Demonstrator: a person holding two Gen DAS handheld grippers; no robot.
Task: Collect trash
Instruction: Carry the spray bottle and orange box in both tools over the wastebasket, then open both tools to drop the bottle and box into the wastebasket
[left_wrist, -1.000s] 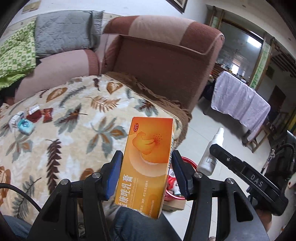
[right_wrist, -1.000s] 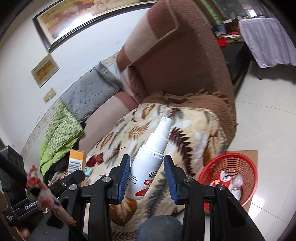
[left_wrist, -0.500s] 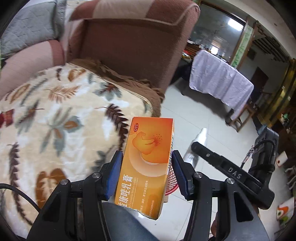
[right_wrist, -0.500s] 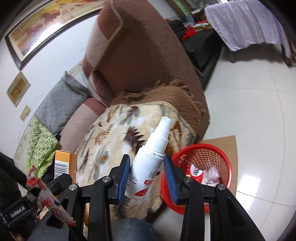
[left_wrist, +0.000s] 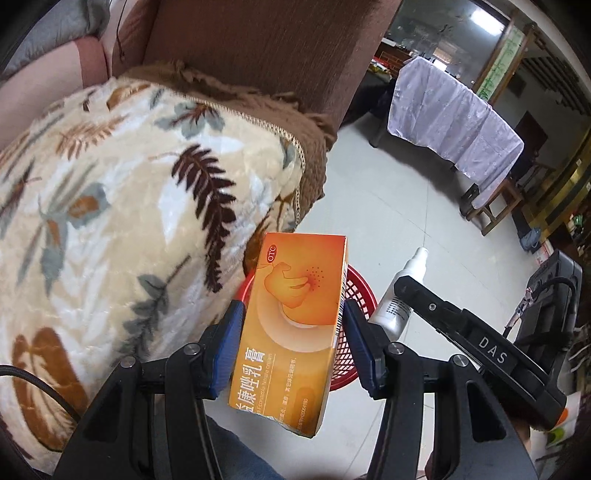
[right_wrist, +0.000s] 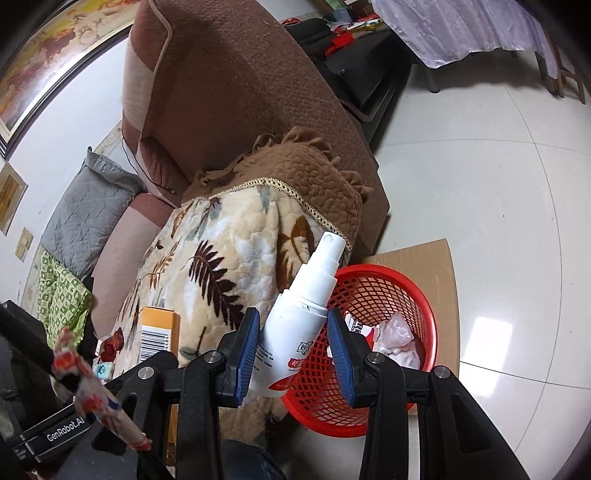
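Left gripper (left_wrist: 291, 349) pinching a tall orange cardboard ointment box (left_wrist: 291, 325) between blue pads (left_wrist: 227, 350), box upright and tilted slightly toward 1 o'clock, its lower edge torn. Behind the box, at 1 o'clock, rim of a round red plastic mesh basket (left_wrist: 356, 291) on the pale tiled floor (left_wrist: 388, 206).

Right gripper (right_wrist: 295, 354) clamped on a white plastic spray bottle (right_wrist: 295, 332), nozzle leaning toward 1 o'clock. Red basket (right_wrist: 388, 288) at 2 o'clock of the bottle, standing on a flat brown cardboard sheet (right_wrist: 424, 254), with crumpled white wrappers (right_wrist: 395, 332) inside. Basket just beside the cream leaf-patterned plush blanket (right_wrist: 221, 251) draped over a brown sofa (right_wrist: 240, 92). At 9 o'clock in the right view, the orange box (right_wrist: 159, 332) seen barcode-side on.
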